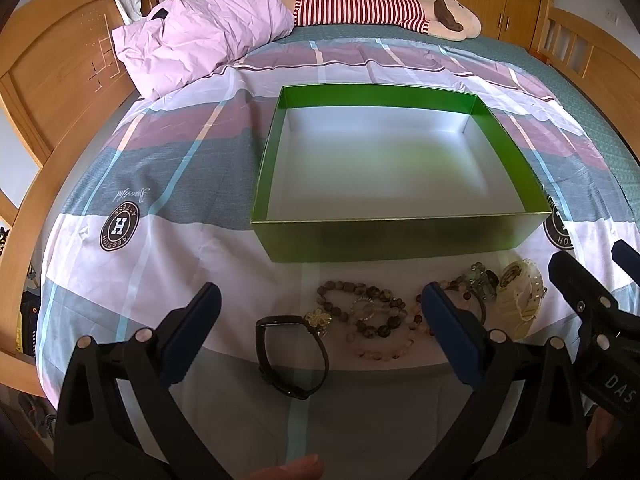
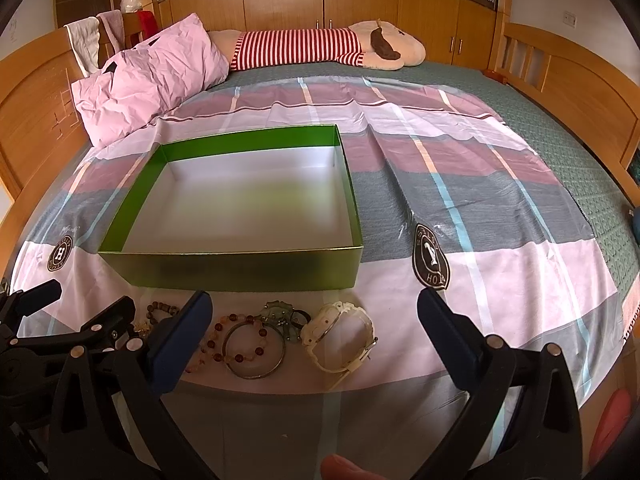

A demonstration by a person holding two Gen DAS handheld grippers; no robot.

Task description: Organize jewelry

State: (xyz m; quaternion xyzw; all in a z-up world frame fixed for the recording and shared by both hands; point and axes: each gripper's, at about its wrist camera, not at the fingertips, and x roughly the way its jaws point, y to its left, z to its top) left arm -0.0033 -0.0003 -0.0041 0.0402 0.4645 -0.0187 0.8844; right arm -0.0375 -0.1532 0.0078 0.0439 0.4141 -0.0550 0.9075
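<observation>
An empty green box (image 1: 400, 236) with a white inside sits on the bedspread; it also shows in the right wrist view (image 2: 240, 270). In front of it lies a row of jewelry: a black watch (image 1: 294, 354), beaded bracelets (image 1: 372, 312), a cream watch (image 1: 520, 292) (image 2: 340, 340), and a metal bangle (image 2: 254, 350). My left gripper (image 1: 320, 320) is open and empty above the black watch and beads. My right gripper (image 2: 316, 324) is open and empty above the bangle and cream watch.
A pink pillow (image 1: 200, 36) and a striped plush toy (image 1: 380, 8) lie at the far end of the bed. Wooden bed rails (image 2: 568, 80) run along both sides. The right gripper shows at the left view's right edge (image 1: 592, 304).
</observation>
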